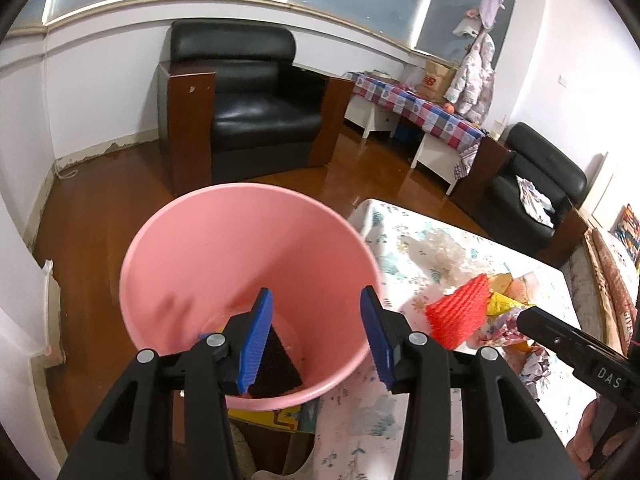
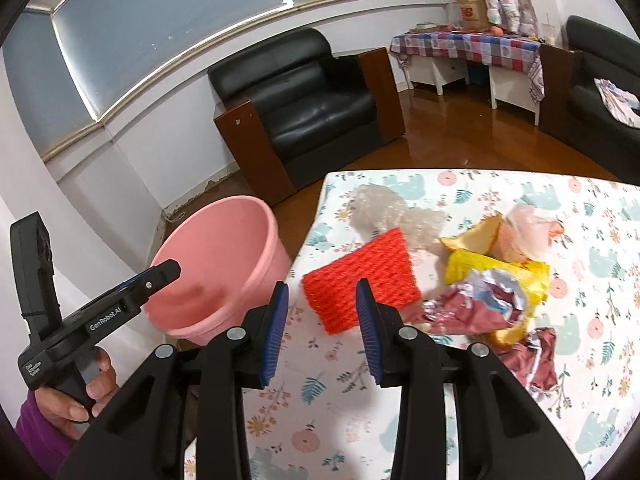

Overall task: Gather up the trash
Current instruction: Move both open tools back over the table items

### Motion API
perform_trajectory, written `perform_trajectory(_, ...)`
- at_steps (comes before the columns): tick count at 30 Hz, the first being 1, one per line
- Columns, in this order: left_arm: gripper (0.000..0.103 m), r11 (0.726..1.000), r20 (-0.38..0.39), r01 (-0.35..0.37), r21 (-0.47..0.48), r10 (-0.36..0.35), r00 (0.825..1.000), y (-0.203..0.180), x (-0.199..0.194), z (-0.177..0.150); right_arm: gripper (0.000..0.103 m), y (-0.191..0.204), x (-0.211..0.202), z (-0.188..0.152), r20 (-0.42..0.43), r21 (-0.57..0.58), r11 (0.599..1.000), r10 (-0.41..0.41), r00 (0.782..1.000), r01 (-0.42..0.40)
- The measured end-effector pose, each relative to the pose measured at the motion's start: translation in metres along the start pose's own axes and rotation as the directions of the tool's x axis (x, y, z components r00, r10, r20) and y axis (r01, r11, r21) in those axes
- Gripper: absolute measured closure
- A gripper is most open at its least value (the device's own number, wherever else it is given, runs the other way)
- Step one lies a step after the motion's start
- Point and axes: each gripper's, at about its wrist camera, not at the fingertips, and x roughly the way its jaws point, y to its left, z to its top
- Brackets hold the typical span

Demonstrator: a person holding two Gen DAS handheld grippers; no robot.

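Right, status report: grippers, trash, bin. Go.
Left gripper open over pink bin. Right gripper open, nearing red foam net on table. Wrappers and peel behind; path unobstructed.

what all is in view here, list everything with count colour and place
bin: 1, pink, on the floor left of the table
dark pad: 1, black, in the bin
foam net: 1, red, table edge nearest the bin
bubble wrap: 1, clear, behind the net
wrappers: several, yellow, silver, maroon, right of the net
table: 1, floral cloth
armchairs: 2, black, by the walls
side table: 1, checked cloth
left gripper: open over the bin
right gripper: open before the net
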Motion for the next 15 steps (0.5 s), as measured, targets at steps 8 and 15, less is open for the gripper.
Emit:
perform_trajectory(8,0.056,0.995,-0.002,0.061,0.077,-0.061,0.998,-0.041,0.002,0.009,0.067,-0.031,-0.010,-0.003,0.008,0.051,0.999,-0.014,1.000,0.014)
perform_trajectory(15,0.055,0.979,-0.026,0.134,0.156,-0.132,0.991,-0.082,0.012,0.010,0.067,-0.051,-0.021,-0.007,0.018,0.074,0.996,-0.054,0.998,0.053)
